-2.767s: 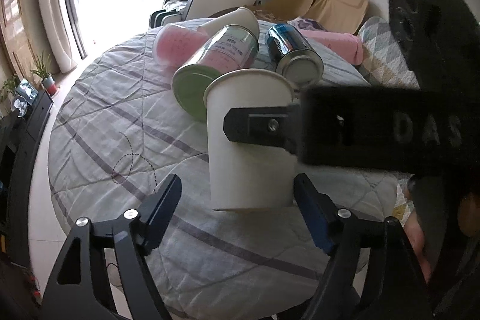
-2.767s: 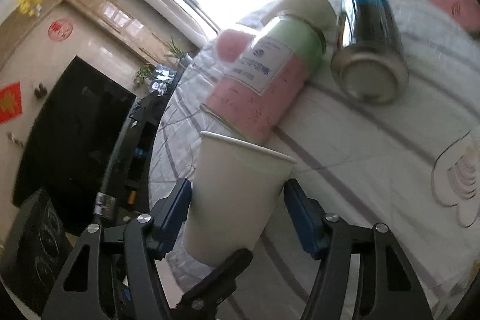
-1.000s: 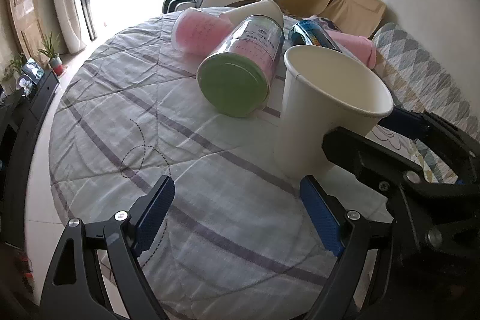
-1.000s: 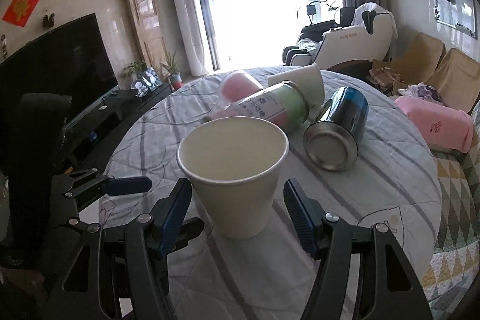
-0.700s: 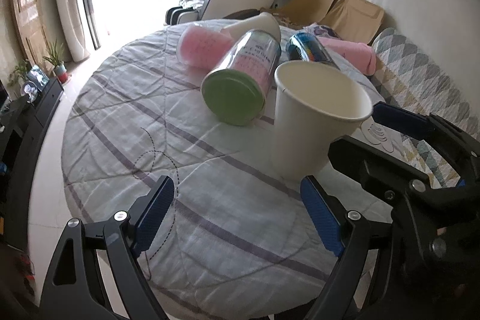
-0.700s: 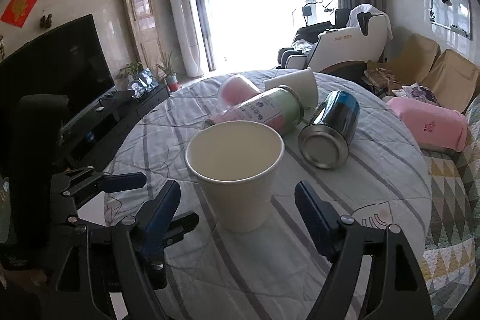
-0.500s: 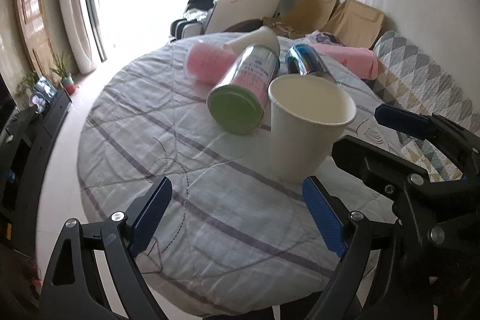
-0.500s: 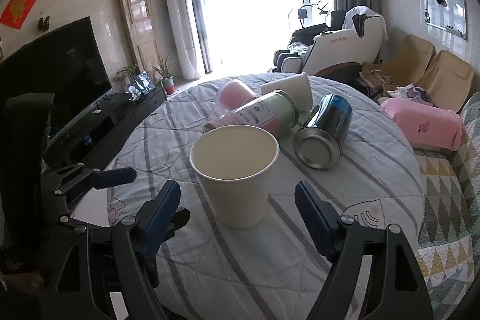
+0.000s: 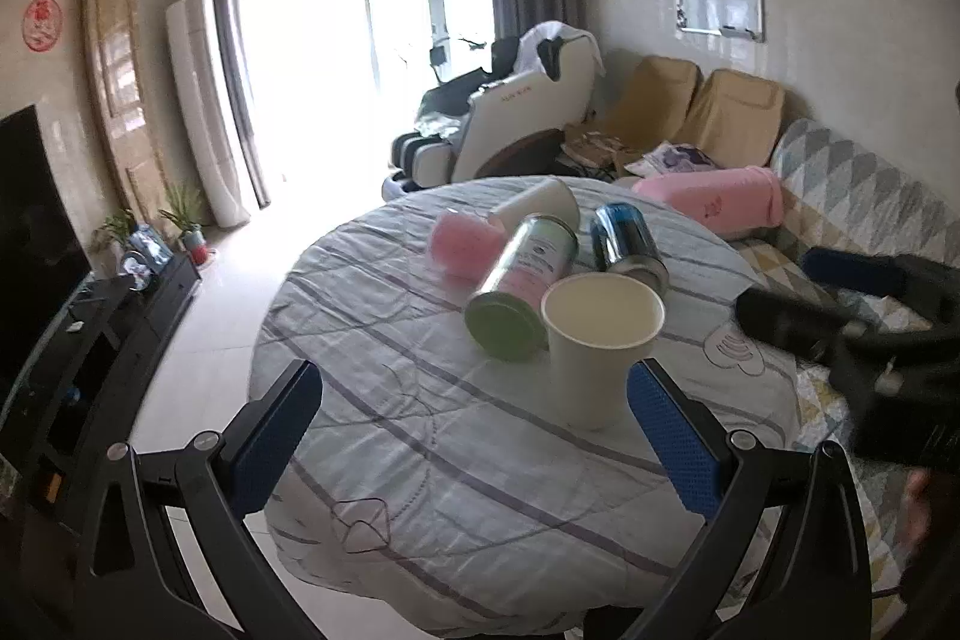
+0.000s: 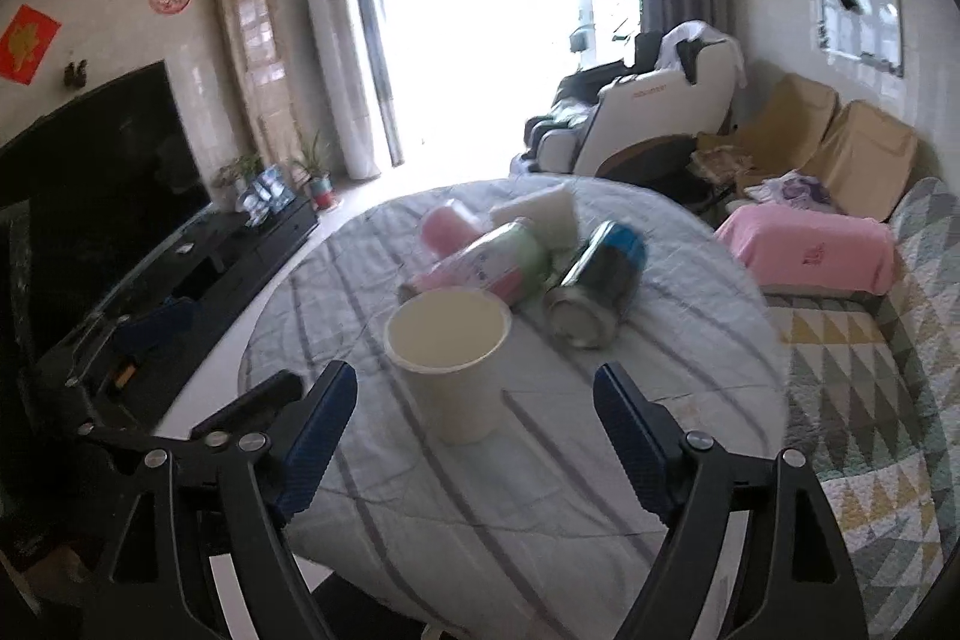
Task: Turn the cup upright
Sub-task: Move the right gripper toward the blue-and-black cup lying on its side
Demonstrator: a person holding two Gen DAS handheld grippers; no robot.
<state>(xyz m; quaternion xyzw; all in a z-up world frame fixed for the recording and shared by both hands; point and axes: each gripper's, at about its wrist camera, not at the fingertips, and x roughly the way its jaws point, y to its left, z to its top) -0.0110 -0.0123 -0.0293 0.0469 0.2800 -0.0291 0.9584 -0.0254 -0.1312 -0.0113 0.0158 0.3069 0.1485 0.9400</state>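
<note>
A white paper cup (image 9: 591, 352) stands upright, mouth up, on the round table with a striped grey cloth (image 9: 420, 430); it also shows in the right wrist view (image 10: 453, 364). My left gripper (image 9: 474, 430) is open and empty, drawn back from the cup, which sits just inside its right finger. My right gripper (image 10: 474, 436) is open and empty, with the cup standing apart between its fingers. The right gripper's body shows at the right edge of the left wrist view (image 9: 864, 316).
Behind the cup lie a green-lidded pink jar (image 9: 522, 280), a blue metal can (image 9: 627, 241), a pink cup (image 9: 462, 244) and another white cup (image 9: 534, 208). A sofa with a pink towel (image 10: 810, 244) is at the right. A TV cabinet (image 10: 180, 268) is at the left.
The right gripper turned the cup mouth up, set it on the table and opened. Both grippers have since pulled back and up from the standing cup.
</note>
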